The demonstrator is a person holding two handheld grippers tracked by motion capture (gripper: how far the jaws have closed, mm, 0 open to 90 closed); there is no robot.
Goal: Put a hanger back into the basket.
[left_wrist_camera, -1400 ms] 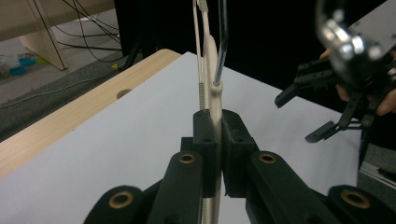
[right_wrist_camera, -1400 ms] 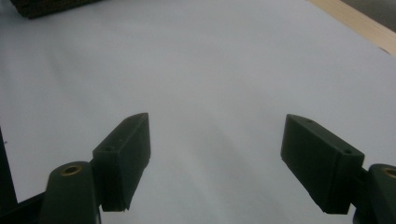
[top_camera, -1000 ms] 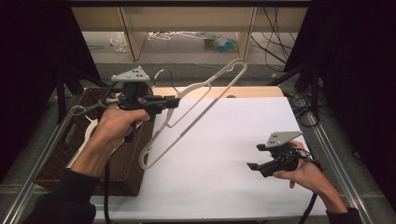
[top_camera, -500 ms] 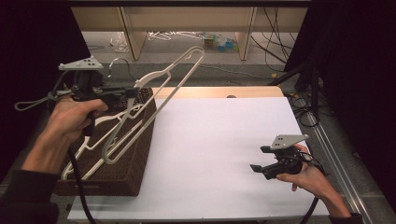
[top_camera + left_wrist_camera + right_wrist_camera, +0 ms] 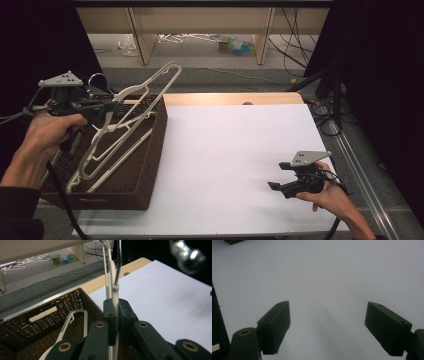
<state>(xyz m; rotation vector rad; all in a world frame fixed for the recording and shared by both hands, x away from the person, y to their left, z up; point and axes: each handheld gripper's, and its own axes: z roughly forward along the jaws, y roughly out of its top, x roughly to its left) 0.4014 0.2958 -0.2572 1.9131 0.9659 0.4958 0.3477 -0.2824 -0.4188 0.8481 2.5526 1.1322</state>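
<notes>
The left gripper (image 5: 107, 106) sits at about 9 o'clock in the high view, its jaws clenched on the neck of a white hanger (image 5: 132, 117), just below the metal hook (image 5: 119, 260). In the left gripper view the two black pads press flat against the pale plastic from both sides. The hanger tilts upward toward 1 o'clock, its upper end above the basket's far rim and its lower end down inside the wicker basket (image 5: 150, 165), where a second white hanger (image 5: 72, 322) lies.

The right gripper (image 5: 276, 187) rests low at 4 o'clock, its jaws spread wide and holding nothing — in the right gripper view there is bare white surface between the pads (image 5: 274, 327).

The basket stands at the left edge of the white table (image 5: 235, 150), its right wall along the white sheet. From there to the right gripper the tabletop is open — broad free room through the middle and toward 12 o'clock, ending at a wooden strip (image 5: 230, 98).

The hanger's lower end is hidden behind the jaws in the left gripper view, and a blurred shiny metal object (image 5: 187, 255) at the upper right cannot be made out.
</notes>
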